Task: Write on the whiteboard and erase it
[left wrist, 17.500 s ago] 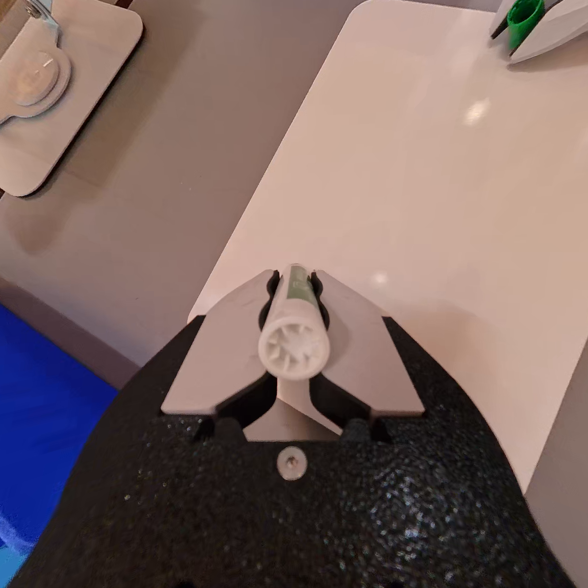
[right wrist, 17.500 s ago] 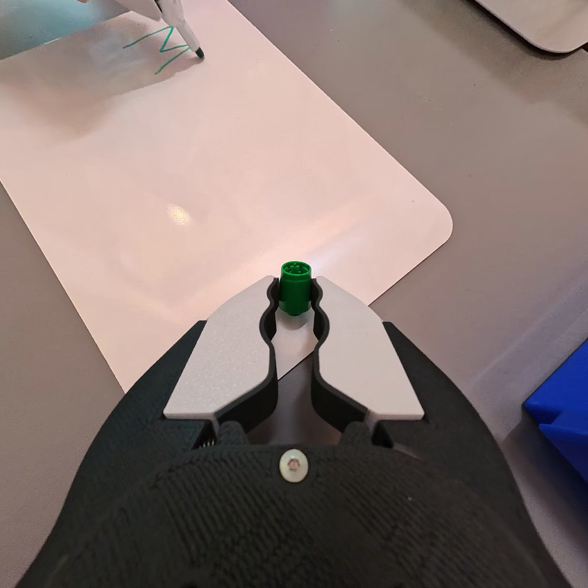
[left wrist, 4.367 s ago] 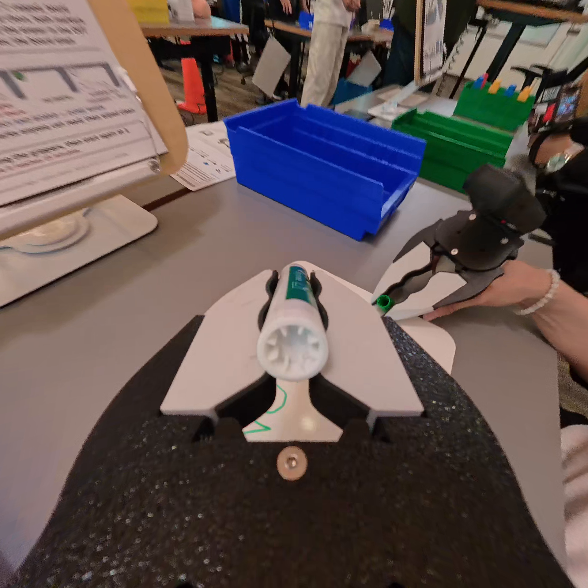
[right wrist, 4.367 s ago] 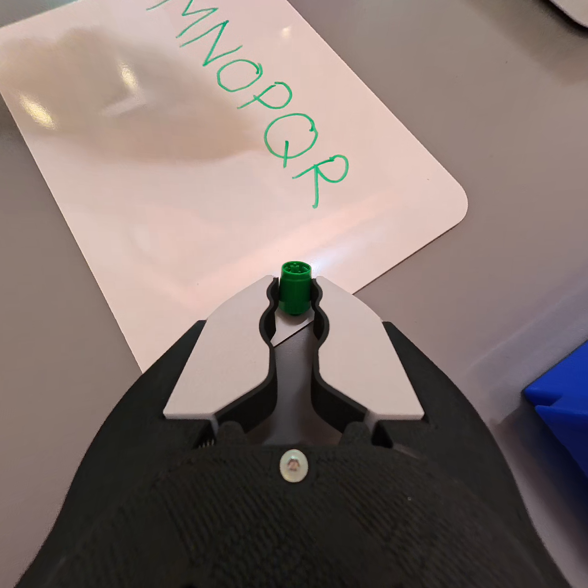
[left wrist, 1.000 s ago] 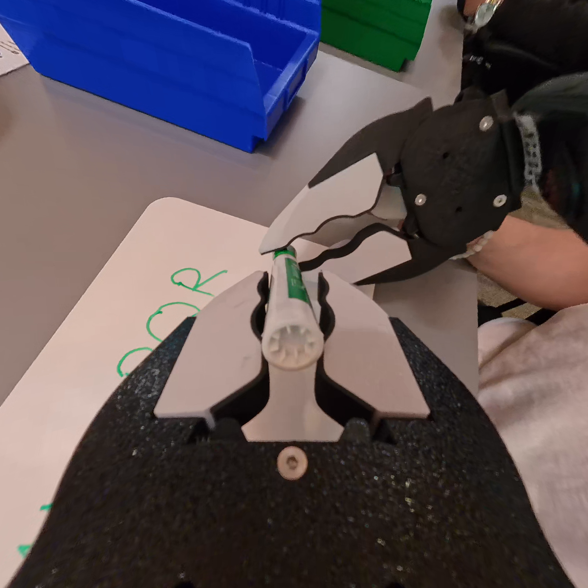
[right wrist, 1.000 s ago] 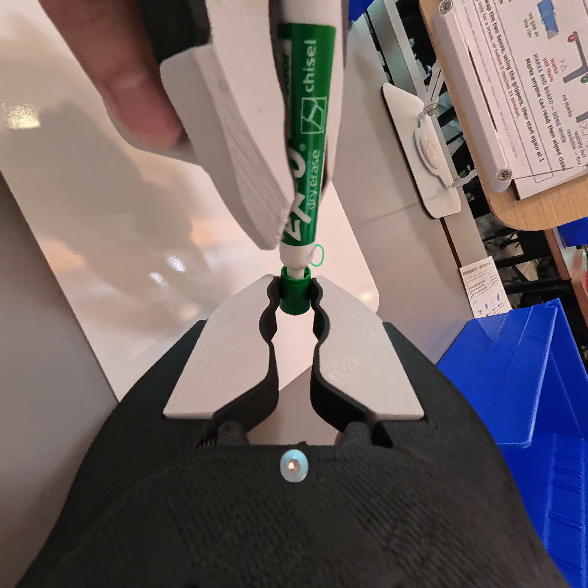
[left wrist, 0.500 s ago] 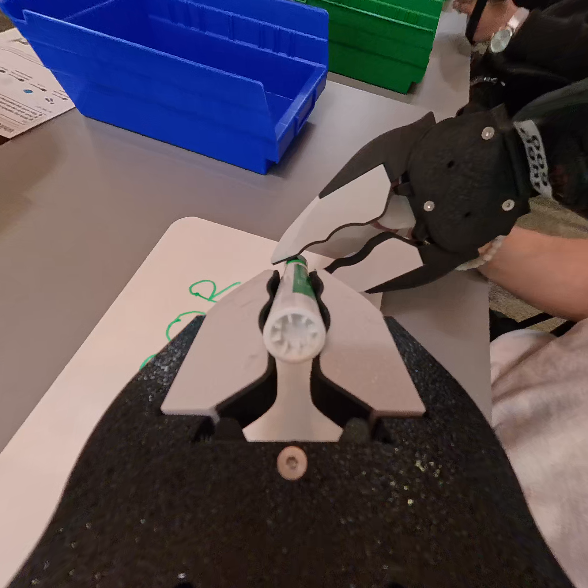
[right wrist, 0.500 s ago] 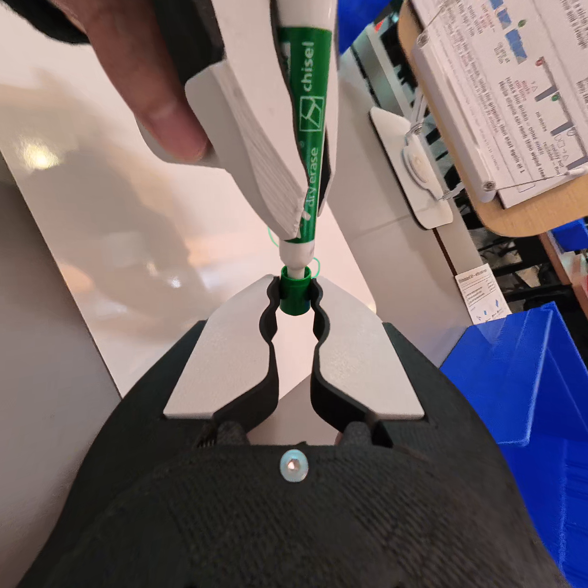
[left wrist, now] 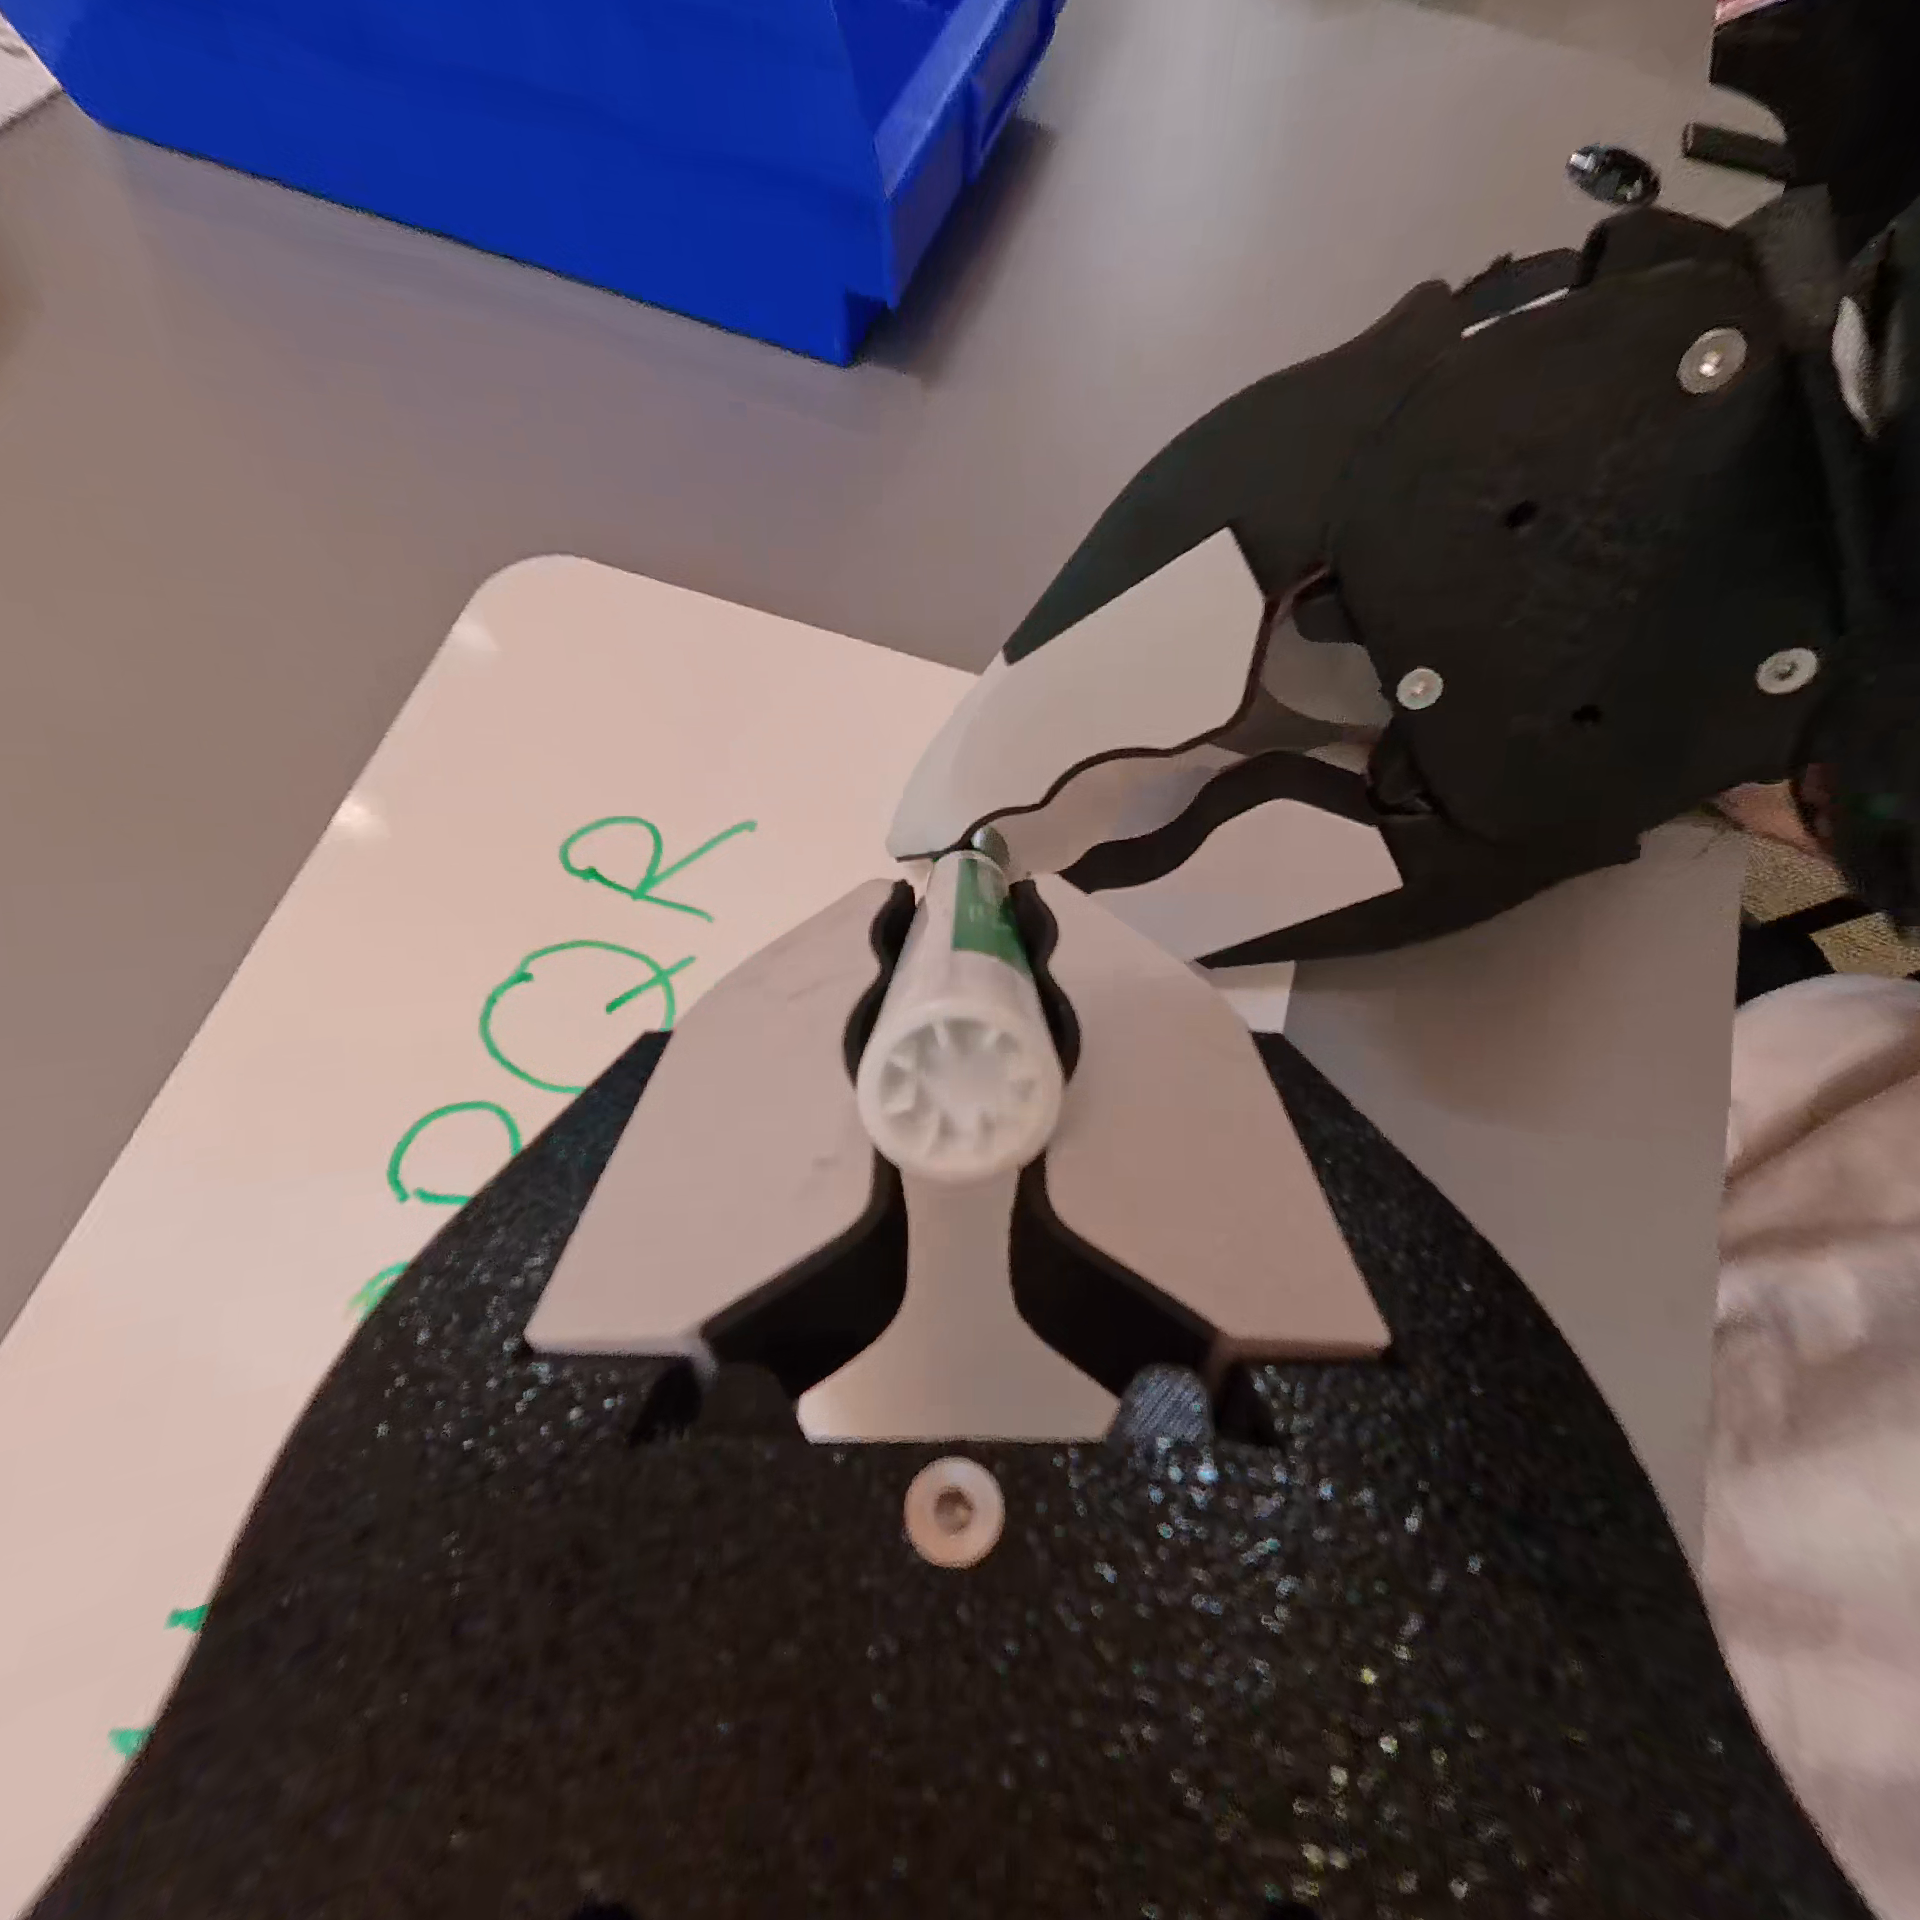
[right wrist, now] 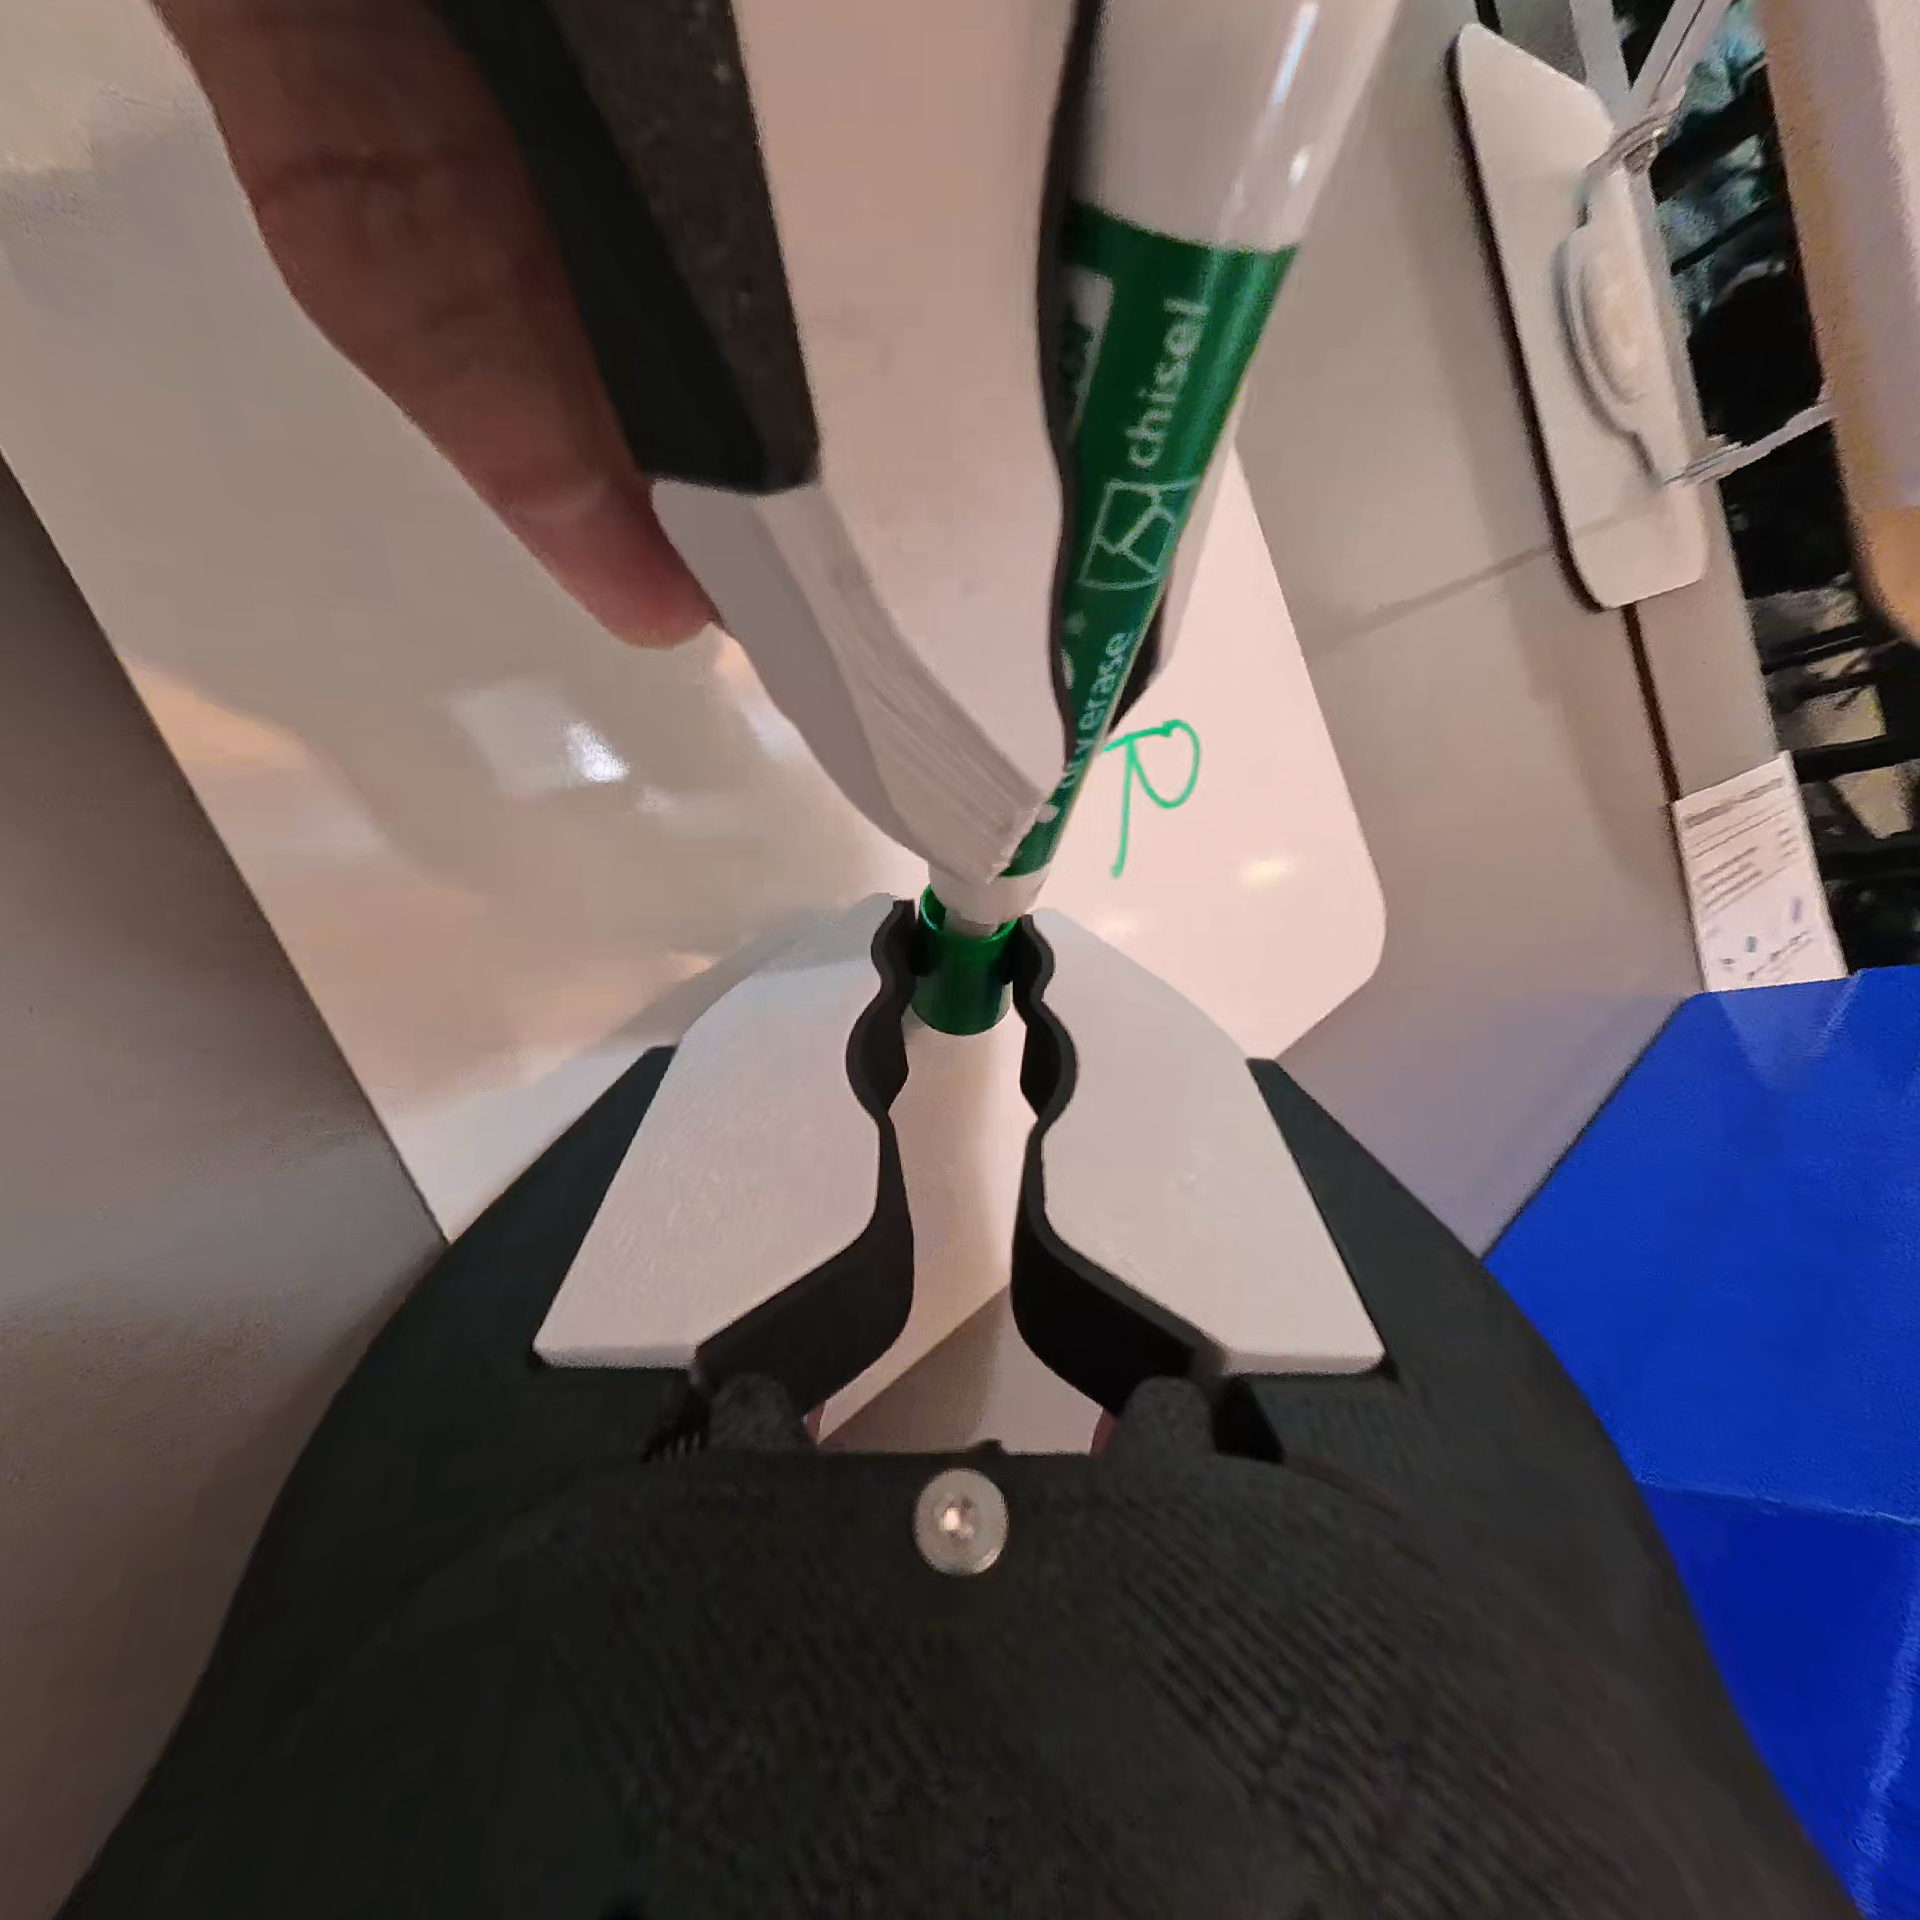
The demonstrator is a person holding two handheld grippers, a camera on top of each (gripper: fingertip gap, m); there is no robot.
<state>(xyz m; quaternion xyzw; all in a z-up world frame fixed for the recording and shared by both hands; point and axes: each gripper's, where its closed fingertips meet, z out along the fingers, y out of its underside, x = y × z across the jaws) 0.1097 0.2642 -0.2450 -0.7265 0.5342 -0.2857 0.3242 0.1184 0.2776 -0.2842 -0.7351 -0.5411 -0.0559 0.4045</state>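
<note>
Inside the green cap (right wrist: pixel 961 977), the marker (right wrist: pixel 1148 436) tip is hidden.

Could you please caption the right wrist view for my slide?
Green plastic marker cap held in right gripper meets the white-and-green dry-erase marker above the white whiteboard.

Blue bin (left wrist: pixel 582 156) beyond whiteboard (left wrist: pixel 623 727) (near)

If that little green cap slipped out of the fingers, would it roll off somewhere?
Probably. The small green plastic marker cap is a smooth round cylinder, so on its side it would likely roll across the flat glossy whiteboard. It looks light and stiff, so the right gripper likely holds it easily, pinched only at the tips.
</note>
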